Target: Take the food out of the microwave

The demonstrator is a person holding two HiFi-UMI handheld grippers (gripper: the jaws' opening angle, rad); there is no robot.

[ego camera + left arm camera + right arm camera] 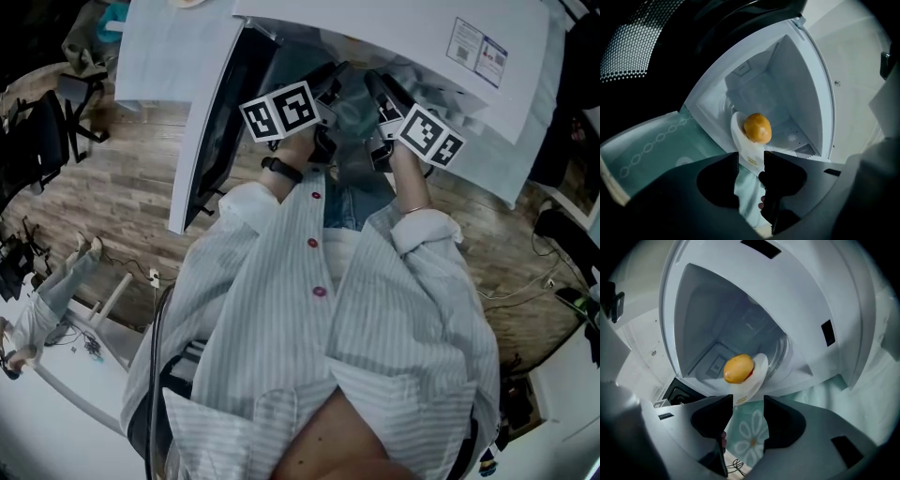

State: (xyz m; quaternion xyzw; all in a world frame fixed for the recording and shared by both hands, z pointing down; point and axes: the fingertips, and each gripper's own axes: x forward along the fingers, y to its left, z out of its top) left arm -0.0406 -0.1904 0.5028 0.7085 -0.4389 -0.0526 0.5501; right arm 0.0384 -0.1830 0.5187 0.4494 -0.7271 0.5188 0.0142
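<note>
An orange-yellow round food (757, 127) (738, 369) sits on a small white plate (739, 136) (758, 371) at the mouth of the open white microwave (792, 79) (717, 315). The plate rests over a teal flower-print cloth (651, 150) (750, 437). My left gripper (751, 157) (333, 80) is open, with the plate's near rim in the gap between its jaws and the pads off it. My right gripper (747, 401) (380, 89) is open at the plate's opposite rim in the same way. In the head view my hands hide the plate.
The microwave door (211, 131) (633, 47) stands swung open on the left. The microwave's white top (487, 56) carries a label. On the wooden floor (122, 187) a black chair (42, 141) stands far left, and cables (525, 281) lie at the right.
</note>
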